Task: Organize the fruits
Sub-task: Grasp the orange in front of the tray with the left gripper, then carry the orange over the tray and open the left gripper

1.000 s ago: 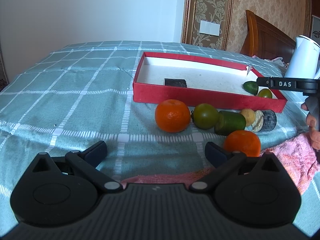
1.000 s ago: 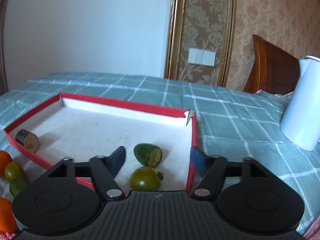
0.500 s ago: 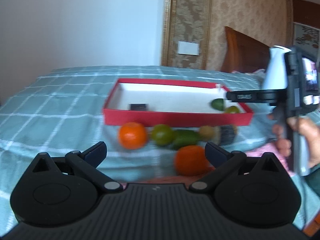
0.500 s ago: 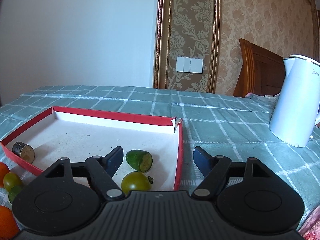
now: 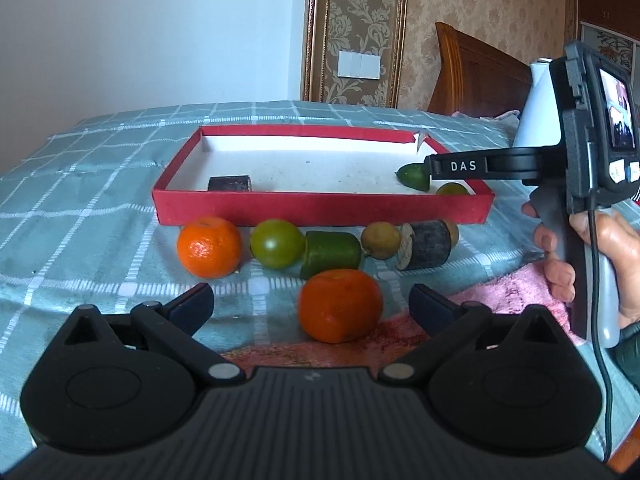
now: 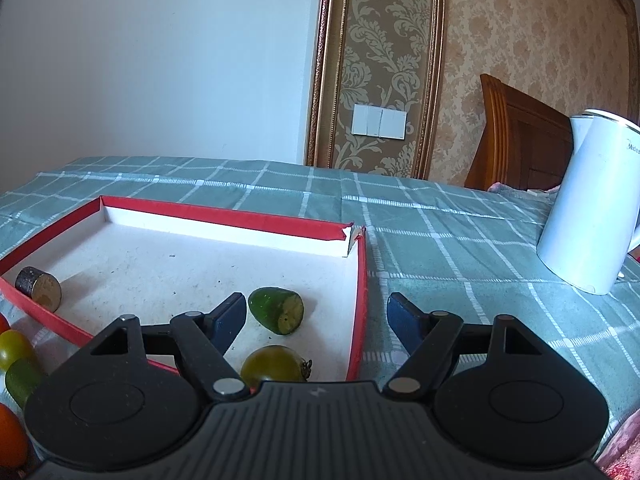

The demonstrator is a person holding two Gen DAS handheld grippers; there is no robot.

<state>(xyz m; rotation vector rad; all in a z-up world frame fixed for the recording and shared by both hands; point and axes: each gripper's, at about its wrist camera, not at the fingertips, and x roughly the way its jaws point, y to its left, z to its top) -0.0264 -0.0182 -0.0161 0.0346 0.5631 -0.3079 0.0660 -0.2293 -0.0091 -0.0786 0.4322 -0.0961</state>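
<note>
A red tray with a white floor lies on the green checked cloth. It holds a dark cylinder, a green cut piece and a green tomato. In front of it lie an orange, a green tomato, a green cylinder, a small yellow-brown fruit, a dark cylinder and a nearer orange. My left gripper is open, with the nearer orange between its fingers. My right gripper is open and empty over the tray's right front corner.
A white kettle stands to the right of the tray. A pink towel lies at the near right edge. The right gripper's handle and the hand on it show at the right of the left wrist view.
The left gripper swung right and now frames the nearer orange between its fingers. The right gripper drew back and rose slightly from the tray; both stayed open.
</note>
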